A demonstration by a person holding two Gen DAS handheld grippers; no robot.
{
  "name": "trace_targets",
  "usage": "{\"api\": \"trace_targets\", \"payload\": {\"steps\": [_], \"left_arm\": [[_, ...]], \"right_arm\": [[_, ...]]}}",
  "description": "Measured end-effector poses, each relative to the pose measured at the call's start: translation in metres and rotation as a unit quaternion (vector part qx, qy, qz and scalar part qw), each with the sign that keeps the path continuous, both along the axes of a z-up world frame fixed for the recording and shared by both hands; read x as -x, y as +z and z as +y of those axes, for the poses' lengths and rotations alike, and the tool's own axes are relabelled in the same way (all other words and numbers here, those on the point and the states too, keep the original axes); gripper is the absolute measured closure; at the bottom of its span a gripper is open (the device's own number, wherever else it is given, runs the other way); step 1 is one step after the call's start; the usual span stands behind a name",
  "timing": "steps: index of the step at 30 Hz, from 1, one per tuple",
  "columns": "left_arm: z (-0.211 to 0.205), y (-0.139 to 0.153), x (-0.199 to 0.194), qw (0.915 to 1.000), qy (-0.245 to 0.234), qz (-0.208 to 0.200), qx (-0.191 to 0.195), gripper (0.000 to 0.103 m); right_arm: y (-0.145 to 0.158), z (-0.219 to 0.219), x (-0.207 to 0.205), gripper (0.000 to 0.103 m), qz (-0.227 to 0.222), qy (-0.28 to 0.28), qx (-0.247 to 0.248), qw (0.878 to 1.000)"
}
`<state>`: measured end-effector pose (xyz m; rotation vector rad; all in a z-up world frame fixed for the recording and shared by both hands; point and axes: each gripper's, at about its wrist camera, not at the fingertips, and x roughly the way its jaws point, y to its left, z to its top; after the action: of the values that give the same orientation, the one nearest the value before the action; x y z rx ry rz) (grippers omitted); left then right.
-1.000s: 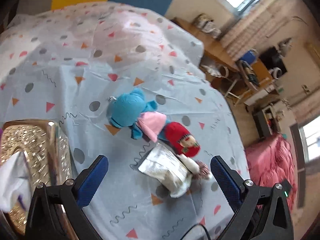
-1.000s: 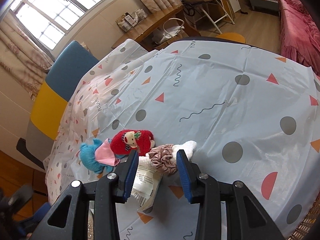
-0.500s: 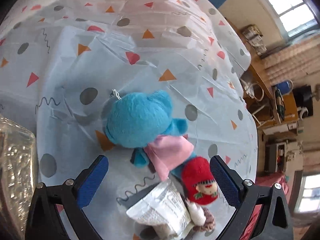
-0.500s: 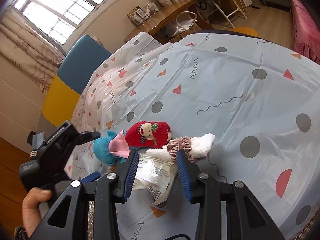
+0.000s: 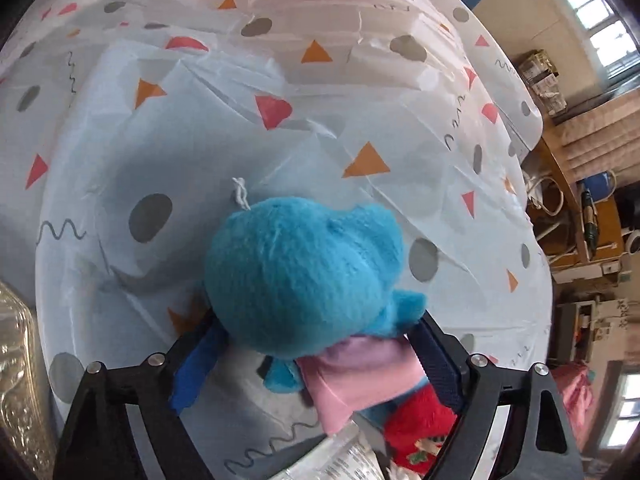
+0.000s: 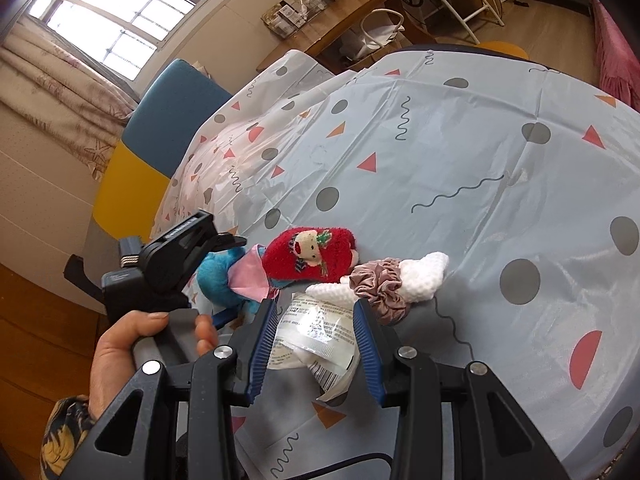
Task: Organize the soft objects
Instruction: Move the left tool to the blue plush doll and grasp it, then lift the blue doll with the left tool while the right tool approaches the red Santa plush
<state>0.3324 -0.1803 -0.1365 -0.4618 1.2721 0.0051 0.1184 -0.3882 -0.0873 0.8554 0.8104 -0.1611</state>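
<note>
Blue plush toy (image 5: 304, 276) lies on the patterned cloth (image 5: 240, 120) over the worktop, head toward the far edge, long axis running back to the red sock (image 6: 312, 256). Left gripper (image 5: 316, 360) jaws closing w/ toy between, pads at its sides. Right gripper (image 6: 316, 340) jaws part-open over a plastic packet (image 6: 316, 332), not gripping. Window (image 6: 120, 12) behind.

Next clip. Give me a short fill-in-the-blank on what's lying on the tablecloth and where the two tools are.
1. The left tool straddles the ____ plush toy, closing.
2. The plush wears a ____ cloth.
3. A mauve scrunchie rests against a ____ knitted item.
4. The right tool hovers over a clear ____ packet.

Missing: blue; pink; white; plastic
</note>
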Motion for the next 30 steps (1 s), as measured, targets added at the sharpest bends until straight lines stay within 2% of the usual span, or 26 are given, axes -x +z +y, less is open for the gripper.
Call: {"api": "trace_targets", "payload": {"steps": [1, 2, 3, 5, 6, 8, 12, 16, 22, 30], "left_arm": [[-0.002, 0.0, -0.001, 0.9999, -0.007, -0.005, -0.012, 0.014], [-0.003, 0.001, -0.002, 0.9996, -0.015, -0.008, -0.023, 0.02], [-0.002, 0.001, -0.002, 0.9993, -0.02, -0.012, -0.029, 0.031], [-0.003, 0.003, -0.005, 0.9975, -0.047, -0.021, -0.048, 0.045], [-0.001, 0.004, -0.005, 0.9975, -0.05, -0.022, -0.044, 0.052], [0.006, 0.008, -0.007, 0.9974, -0.06, -0.022, -0.035, 0.058], [0.011, 0.028, -0.007, 0.9939, -0.081, -0.046, -0.06, 0.066], [0.01, 0.052, 0.003, 0.9822, -0.129, -0.082, -0.109, 0.068], [0.01, 0.078, 0.036, 0.9657, -0.18, -0.128, -0.136, 0.07], [0.016, 0.109, 0.079, 0.9586, -0.202, -0.167, -0.111, 0.07]], "right_arm": [[0.0, 0.0, 0.0, 0.064, 0.001, -0.001, 0.002, 1.0], [0.0, 0.001, 0.0, 0.064, 0.002, -0.001, 0.004, 1.0], [-0.001, 0.001, -0.001, 0.064, 0.004, 0.001, 0.005, 1.0], [-0.001, 0.003, -0.004, 0.064, 0.009, 0.005, 0.011, 1.0], [-0.001, 0.005, -0.005, 0.064, 0.009, 0.01, 0.014, 1.0], [-0.001, 0.007, -0.007, 0.064, 0.007, 0.017, 0.018, 1.0], [-0.001, 0.009, -0.008, 0.064, 0.007, 0.022, 0.025, 0.999], [-0.006, 0.007, -0.009, 0.064, 0.021, 0.021, 0.014, 0.999], [-0.011, 0.004, -0.008, 0.064, 0.035, 0.012, 0.01, 0.999], [-0.006, 0.007, -0.009, 0.064, 0.032, 0.015, 0.031, 0.999]]}}
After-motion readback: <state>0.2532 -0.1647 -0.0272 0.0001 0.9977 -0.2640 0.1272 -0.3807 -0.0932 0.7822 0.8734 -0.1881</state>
